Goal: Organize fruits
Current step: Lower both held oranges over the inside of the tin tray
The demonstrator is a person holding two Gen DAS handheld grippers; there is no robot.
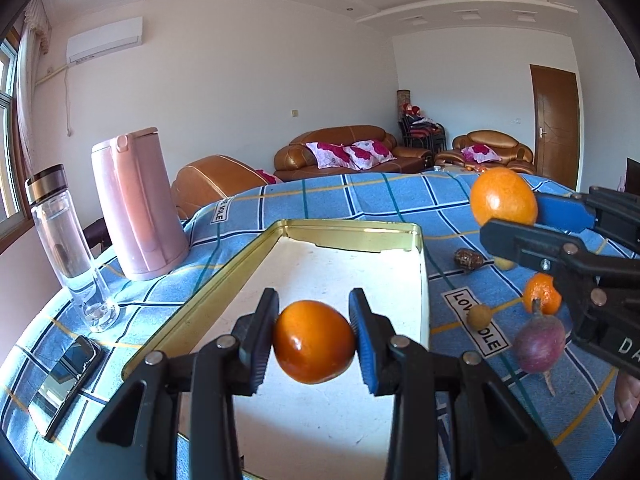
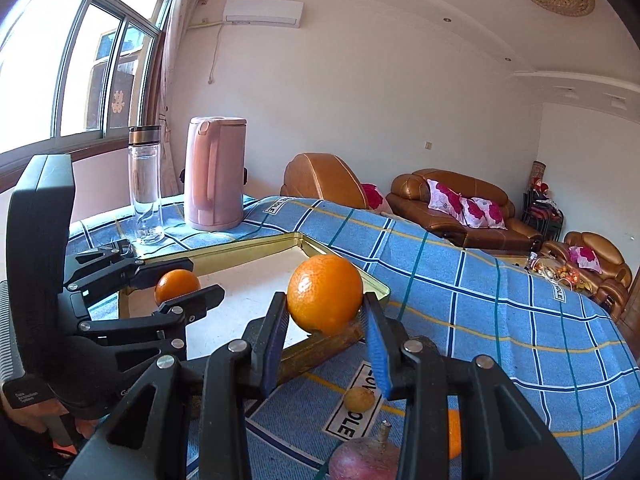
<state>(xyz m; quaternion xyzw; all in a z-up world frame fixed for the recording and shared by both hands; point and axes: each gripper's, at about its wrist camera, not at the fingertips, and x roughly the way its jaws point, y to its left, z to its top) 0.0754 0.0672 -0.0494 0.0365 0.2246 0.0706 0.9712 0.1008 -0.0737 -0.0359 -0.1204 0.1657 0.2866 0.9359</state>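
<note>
- The left gripper (image 1: pixel 314 340) pinches a dark orange fruit (image 1: pixel 314 342) between its two pads. It squeezes from both sides so the round fruit does not roll out.
- This fruit hangs over the white floor of the gold tin tray (image 1: pixel 352 236). I think the tray is where the fruits go.
- The right gripper (image 2: pixel 326 334) pinches a bright orange (image 2: pixel 325 294) the same way. This orange is by the tray's near corner, not clearly over the floor.
- More fruits wait on the blue checked cloth (image 1: pixel 380 196) beside the tray: a purple round one with a stem (image 1: pixel 538 344), a small tan one (image 1: pixel 479 316) and a peeled orange piece (image 1: pixel 542 293).
- The pink kettle (image 1: pixel 136 204) and the clear bottle (image 1: pixel 68 240) stand on the tray's other side, out of the way.
</note>
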